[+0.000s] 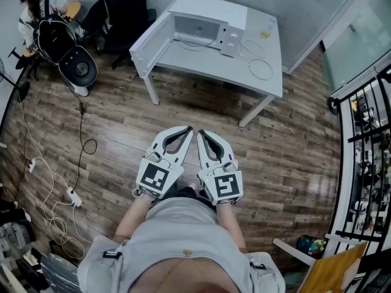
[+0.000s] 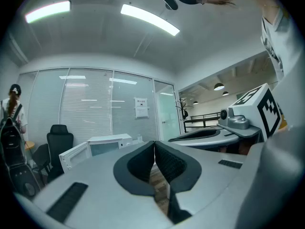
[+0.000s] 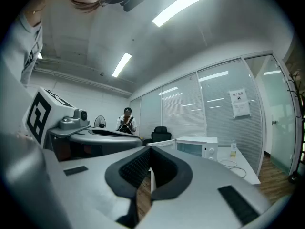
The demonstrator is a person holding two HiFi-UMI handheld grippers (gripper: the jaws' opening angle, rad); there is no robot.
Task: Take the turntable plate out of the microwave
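Two grippers, the left gripper (image 1: 187,130) and the right gripper (image 1: 201,133), are shut tight on nothing, far from the table (image 1: 214,72). At its back edge, the microwave (image 1: 211,14) stands open. The turntable plate (image 1: 197,40) looks to be still inside, so all the work is left.

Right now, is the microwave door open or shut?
Open: the door stands swung out from the microwave, leaving its cavity exposed.
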